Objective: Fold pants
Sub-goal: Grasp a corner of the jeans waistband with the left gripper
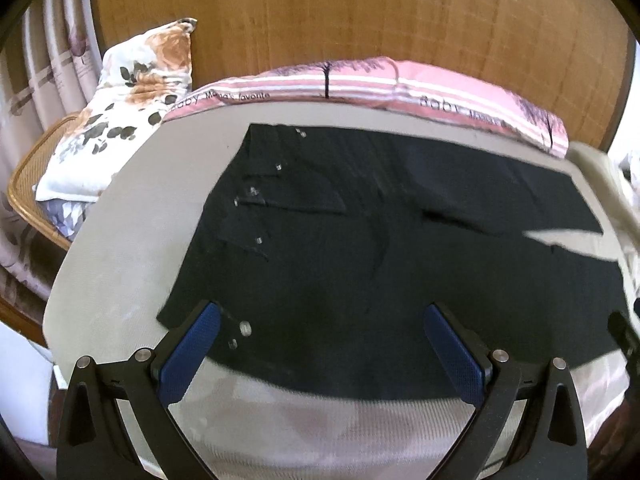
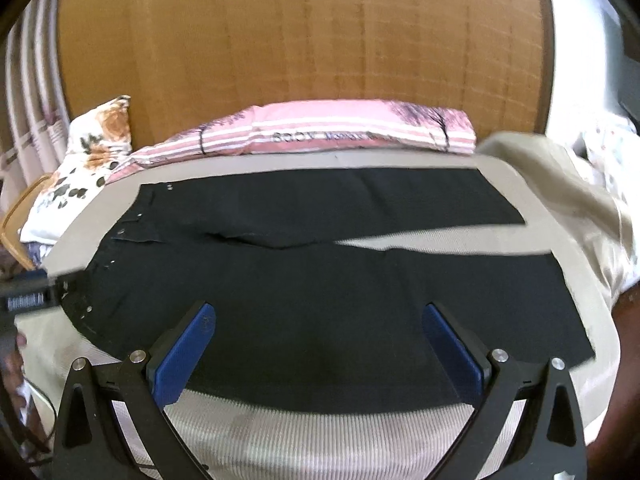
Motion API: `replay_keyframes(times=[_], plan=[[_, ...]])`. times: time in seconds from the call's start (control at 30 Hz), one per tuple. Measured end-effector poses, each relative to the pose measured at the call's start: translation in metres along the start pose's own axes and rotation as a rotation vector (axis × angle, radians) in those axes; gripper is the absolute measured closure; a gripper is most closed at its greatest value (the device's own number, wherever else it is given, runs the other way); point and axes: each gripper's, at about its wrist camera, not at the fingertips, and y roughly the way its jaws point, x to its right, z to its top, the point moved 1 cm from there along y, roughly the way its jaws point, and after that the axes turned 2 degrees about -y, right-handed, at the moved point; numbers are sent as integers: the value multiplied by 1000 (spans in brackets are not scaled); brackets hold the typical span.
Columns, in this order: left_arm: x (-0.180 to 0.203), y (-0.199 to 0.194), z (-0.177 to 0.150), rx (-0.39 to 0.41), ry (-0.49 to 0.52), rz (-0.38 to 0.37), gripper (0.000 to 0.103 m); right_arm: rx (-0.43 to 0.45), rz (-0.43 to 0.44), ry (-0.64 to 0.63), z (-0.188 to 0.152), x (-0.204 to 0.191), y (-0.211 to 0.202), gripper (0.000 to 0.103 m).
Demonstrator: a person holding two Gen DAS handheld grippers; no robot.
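Black pants lie flat on a beige bed sheet, waistband with silver rivets to the left, legs running right. They also show in the right wrist view, with a gap of sheet between the two legs at the right. My left gripper is open, hovering over the near edge of the pants by the waistband corner. My right gripper is open, over the near leg's edge. The left gripper's body shows at the left edge of the right wrist view.
A pink striped folded blanket lies along the far edge against a wooden headboard. A floral pillow rests on a wicker chair at the left. Curtains hang at far left.
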Motion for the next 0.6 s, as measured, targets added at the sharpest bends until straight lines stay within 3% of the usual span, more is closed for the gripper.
replay_keyframes(times=[0.17, 0.37, 0.6], plan=[[-35, 18, 38, 17, -40, -11, 3, -33, 52, -33, 11, -4, 16, 0], [-84, 50, 92, 11, -125, -63, 23, -61, 94, 5, 33, -1, 42, 0], [-127, 107, 154, -36, -224, -237, 37, -132, 142, 27, 58, -8, 83, 0]])
